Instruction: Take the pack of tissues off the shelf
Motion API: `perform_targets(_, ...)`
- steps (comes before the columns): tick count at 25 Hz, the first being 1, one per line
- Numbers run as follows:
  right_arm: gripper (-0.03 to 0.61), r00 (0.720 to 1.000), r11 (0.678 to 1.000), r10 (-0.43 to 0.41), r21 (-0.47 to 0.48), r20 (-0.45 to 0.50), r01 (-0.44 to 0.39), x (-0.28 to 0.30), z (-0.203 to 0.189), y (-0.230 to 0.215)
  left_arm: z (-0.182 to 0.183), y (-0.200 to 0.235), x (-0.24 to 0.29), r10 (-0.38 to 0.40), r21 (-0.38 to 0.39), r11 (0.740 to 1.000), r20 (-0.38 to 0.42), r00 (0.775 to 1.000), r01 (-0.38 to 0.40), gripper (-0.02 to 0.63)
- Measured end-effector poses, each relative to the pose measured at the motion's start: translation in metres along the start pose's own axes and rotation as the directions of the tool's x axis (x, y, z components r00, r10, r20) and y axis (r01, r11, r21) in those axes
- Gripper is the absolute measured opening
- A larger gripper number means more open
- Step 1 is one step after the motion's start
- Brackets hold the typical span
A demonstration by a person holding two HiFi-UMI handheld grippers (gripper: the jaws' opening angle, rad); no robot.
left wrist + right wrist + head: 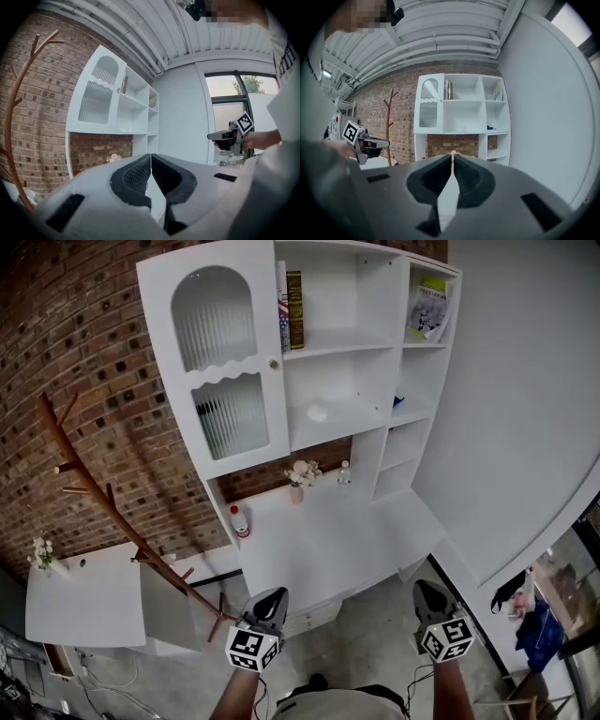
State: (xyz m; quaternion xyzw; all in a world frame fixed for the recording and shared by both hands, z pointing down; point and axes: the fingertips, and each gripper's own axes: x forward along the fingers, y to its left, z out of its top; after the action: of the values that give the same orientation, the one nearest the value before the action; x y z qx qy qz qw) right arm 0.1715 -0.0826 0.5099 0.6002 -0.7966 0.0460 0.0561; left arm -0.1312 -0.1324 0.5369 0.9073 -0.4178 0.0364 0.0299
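left gripper (pixel 151 157): your jaws are pressed together, pad to pad, with nothing between them. You hold it low, in front of the shelf unit and well apart from it.
right gripper (pixel 453 158): same here, jaws pressed together and empty. It is level with the other gripper and also well short of the shelves.
aim: both grippers point towards the shelf unit (pixel 375 442). In the right gripper view the jaw line sits under the small vase of flowers (pixel 298 474).
tissues: I cannot tell which item is the pack at this size. There are two candidates, and both are on the shelf.
candidate 1: small white item (pixel 317 412), on the floor of the middle open compartment, just right of the cabinet door (pixel 217 362).
candidate 2: blue item (pixel 397 401), in the right column, second compartment from the top. The divider hides most of it in the head view; the right gripper view shows it lying low and flat.
top shelf: books (pixel 292 310) stand upright at the left end. A magazine (pixel 429 311) leans in the top right compartment.
counter: the vase and a small clear bottle (pixel 344 472) sit near the back. A white bottle with red on it (pixel 240 521) is at the left edge.
left of unit: wooden coat stand (pixel 89 488) against the brick wall (pixel 56 352), and a white side table (pixel 84 606) below it.
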Motion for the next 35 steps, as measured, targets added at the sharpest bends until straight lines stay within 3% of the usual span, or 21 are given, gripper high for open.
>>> perform_targets(17, 0.034, 1.0, 1.0, -0.015, 0.001, -0.005, 0.015, 0.03, 0.002, 0.0, 0.001, 0.03, 0.01, 0.011, -0.005, 1.0, 0.014, 1.0, -0.011, 0.026)
perform_targets(35, 0.034, 0.993, 0.993, 0.119, 0.018, 0.023, -0.12, 0.15, 0.025, -0.056, 0.017, 0.065, 0.089, 0.137, -0.004, 0.991, 0.009, 0.991, -0.137, 0.026)
